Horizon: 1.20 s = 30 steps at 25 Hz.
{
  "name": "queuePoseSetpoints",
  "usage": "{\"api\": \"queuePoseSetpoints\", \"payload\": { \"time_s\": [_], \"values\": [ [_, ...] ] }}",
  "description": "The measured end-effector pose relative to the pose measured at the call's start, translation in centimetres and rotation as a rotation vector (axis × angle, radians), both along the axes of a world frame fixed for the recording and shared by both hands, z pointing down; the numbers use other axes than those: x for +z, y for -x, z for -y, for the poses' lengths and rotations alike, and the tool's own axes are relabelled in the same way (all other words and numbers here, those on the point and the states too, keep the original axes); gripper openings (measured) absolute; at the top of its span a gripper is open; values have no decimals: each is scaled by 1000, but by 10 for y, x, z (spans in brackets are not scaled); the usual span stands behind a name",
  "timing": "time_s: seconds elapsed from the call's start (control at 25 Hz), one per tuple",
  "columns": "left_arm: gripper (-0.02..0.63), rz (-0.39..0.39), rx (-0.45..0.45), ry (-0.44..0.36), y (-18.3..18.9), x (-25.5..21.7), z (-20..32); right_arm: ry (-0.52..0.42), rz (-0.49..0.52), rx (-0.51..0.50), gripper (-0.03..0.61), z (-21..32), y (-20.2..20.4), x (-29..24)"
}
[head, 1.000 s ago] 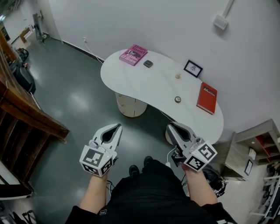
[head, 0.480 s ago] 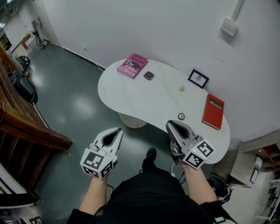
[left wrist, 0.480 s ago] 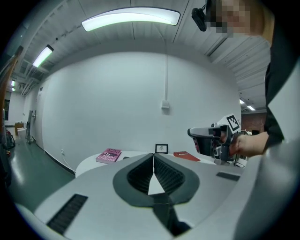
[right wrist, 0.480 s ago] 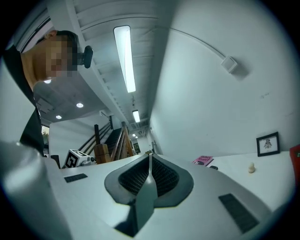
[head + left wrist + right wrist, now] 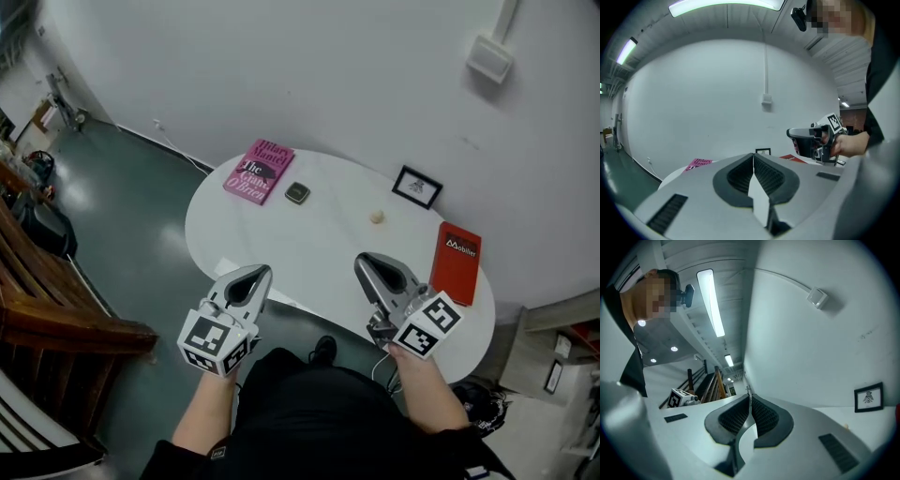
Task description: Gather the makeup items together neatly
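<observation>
On the white table lie a small dark square compact and a small beige item. My left gripper hovers over the table's near edge, shut and empty. My right gripper is also shut and empty, held above the table's near right part, level with the left one. In the left gripper view the closed jaws point at the far wall, with the right gripper to the side. The right gripper view shows its closed jaws and the left gripper's marker cube.
A pink book lies at the table's far left. A small framed picture stands by the wall and a red book lies at the right end. A wooden stair rail is at the left, on a grey floor.
The person has stepped up to the table, so it sits nearer and both grippers now reach over its near edge. A small round item seen earlier near the red book is now behind the right gripper.
</observation>
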<state>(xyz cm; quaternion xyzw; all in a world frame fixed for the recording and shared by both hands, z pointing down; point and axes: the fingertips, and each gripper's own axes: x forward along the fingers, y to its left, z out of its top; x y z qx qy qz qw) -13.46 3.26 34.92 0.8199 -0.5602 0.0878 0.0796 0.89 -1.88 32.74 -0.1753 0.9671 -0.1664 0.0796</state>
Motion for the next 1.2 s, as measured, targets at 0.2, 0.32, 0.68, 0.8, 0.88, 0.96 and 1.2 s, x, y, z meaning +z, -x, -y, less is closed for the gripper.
{"api": "queuePoseSetpoints", "payload": {
  "time_s": [0.2, 0.32, 0.68, 0.8, 0.88, 0.96, 1.2],
  "values": [
    [14, 9, 41, 23, 4, 14, 45, 35, -20, 64, 38, 29, -3, 13],
    [14, 23, 68, 30, 12, 21, 75, 53, -27, 118, 38, 43, -1, 17],
    [100, -14, 121, 87, 46, 57, 147, 105, -98, 230, 38, 72, 20, 33],
    [135, -9, 145, 91, 51, 64, 166, 116, -98, 264, 38, 80, 28, 33],
    [160, 8, 154, 101, 54, 74, 182, 127, -94, 279, 38, 83, 34, 35],
    [192, 23, 158, 125, 57, 88, 201, 140, -91, 282, 38, 88, 41, 40],
    [242, 35, 143, 168, 58, 133, 247, 211, -138, 222, 38, 91, 70, 77]
  ]
}}
